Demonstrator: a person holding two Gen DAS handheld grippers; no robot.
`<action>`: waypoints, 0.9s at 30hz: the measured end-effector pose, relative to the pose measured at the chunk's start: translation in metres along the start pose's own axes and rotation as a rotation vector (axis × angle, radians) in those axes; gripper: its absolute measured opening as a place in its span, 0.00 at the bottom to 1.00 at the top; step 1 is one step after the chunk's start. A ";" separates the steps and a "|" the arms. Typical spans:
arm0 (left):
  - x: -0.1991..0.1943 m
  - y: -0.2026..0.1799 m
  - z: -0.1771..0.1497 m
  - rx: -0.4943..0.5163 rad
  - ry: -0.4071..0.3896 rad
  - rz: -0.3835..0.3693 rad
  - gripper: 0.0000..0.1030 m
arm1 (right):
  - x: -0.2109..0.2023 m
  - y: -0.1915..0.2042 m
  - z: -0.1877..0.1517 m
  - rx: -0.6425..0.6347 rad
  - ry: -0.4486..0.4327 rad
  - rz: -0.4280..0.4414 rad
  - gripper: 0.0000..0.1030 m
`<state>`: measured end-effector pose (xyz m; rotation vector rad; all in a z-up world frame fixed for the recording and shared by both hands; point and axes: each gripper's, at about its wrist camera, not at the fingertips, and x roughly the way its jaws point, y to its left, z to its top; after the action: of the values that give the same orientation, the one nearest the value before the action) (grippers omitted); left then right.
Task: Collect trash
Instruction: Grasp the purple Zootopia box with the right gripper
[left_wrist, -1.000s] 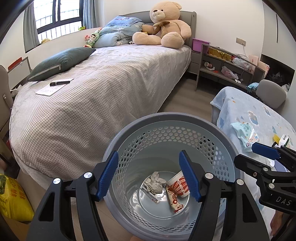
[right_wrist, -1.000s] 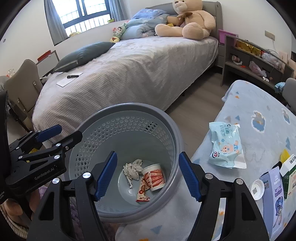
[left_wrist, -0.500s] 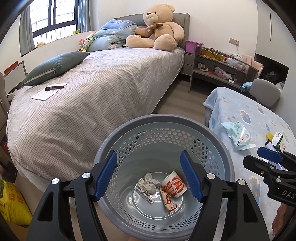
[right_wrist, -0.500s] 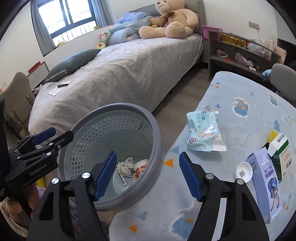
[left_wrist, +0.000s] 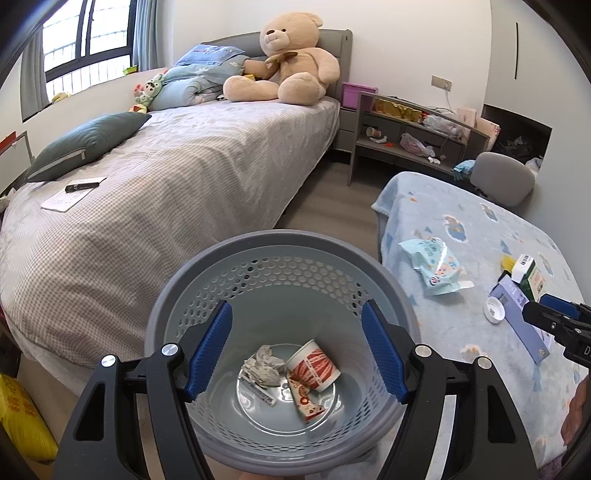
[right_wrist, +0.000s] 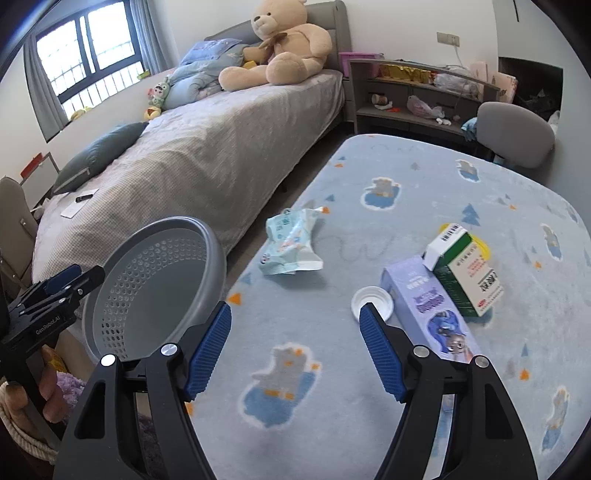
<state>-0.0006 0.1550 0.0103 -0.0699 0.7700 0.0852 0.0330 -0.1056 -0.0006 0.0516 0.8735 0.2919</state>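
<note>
Bed (left_wrist: 177, 177): grey checked cover, along the left of the room; a teddy bear (left_wrist: 288, 62) sits at the headboard end, a dark green pillow (left_wrist: 85, 144) lies near the window side.

Desk (right_wrist: 424, 229): covered with a pale blue cloth printed with bears, right of the bed, a strip of wooden floor between them.

Bin (left_wrist: 284, 354): round grey basket with perforated walls, standing at the desk's near left edge. Inside, on the bottom: a red-and-white paper cup (left_wrist: 314, 365) on its side, a crumpled grey paper wad (left_wrist: 264, 369), a small flat wrapper (left_wrist: 304, 400).

Left claw (left_wrist: 295, 347): held directly above the bin, pointing down into it, blue pads spread wide, nothing between them.

Right claw (right_wrist: 295, 350): hovers low over the desk's near edge, pointing across the cloth, pads spread wide and empty. Its right tip overlaps the white cap in the view; contact cannot be told.

Loose items on the desk:
- Wet-wipe packet (right_wrist: 291, 243), pale blue, crumpled, near the left edge.
- Purple carton (right_wrist: 432, 310), lying flat.
- Green-and-white box (right_wrist: 461, 269), touching the purple carton's far side.
- White cap (right_wrist: 371, 301), round, just beside the purple carton.
</note>
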 end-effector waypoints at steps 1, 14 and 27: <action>-0.001 -0.004 0.000 0.005 0.001 -0.007 0.68 | -0.002 -0.006 -0.001 0.003 0.002 -0.011 0.69; 0.001 -0.060 -0.006 0.063 0.010 -0.087 0.68 | -0.006 -0.084 -0.018 0.027 0.049 -0.155 0.71; 0.012 -0.107 -0.015 0.145 0.041 -0.125 0.68 | 0.030 -0.110 -0.020 0.013 0.136 -0.141 0.71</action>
<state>0.0084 0.0478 -0.0056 0.0184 0.8088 -0.0909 0.0617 -0.2043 -0.0535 -0.0183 1.0089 0.1590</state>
